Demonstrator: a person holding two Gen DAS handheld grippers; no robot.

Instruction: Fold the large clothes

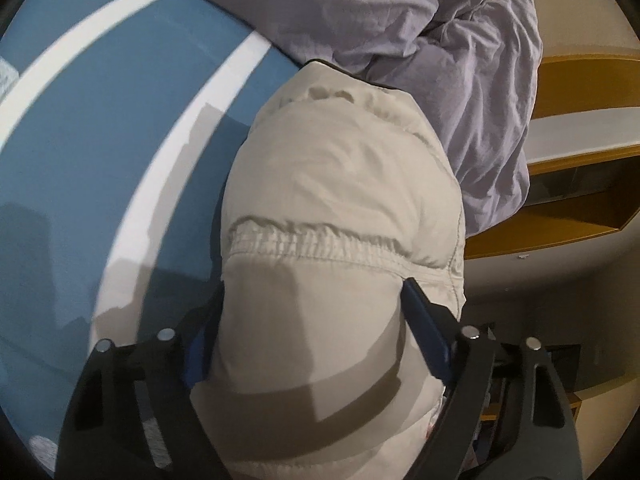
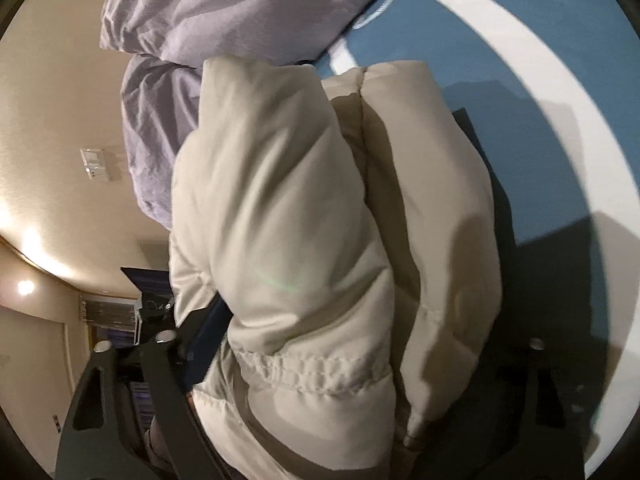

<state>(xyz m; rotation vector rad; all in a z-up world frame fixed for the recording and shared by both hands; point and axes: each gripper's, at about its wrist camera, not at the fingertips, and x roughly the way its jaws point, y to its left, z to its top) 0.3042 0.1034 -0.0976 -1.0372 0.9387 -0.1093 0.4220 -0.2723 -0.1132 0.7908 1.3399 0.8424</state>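
Holding a cream puffer jacket (image 1: 340, 208) in both grippers, lifted over the blue-and-white striped bed cover (image 1: 100, 160). I'm seeing the left gripper (image 1: 316, 320) clamped on the padded fabric just below an elasticated seam, blue pads pressing in from both sides. Right gripper (image 2: 320, 332) is also biting into the jacket near its gathered hem; its far finger is in shadow behind the bulk, so I'm judging it clamped rather than seeing both pads. A lilac duvet (image 1: 460, 80) is bunched just behind the jacket, touching or nearly so.

Risks I'm watching:
- Slick, puffy shell is compressing under the pads, so it could creep out under its own weight.
- Jacket could be snagging the duvet as I'm laying it down, dragging it into the fold.
- Bulk is blocking both cameras, so I'm placing blind.
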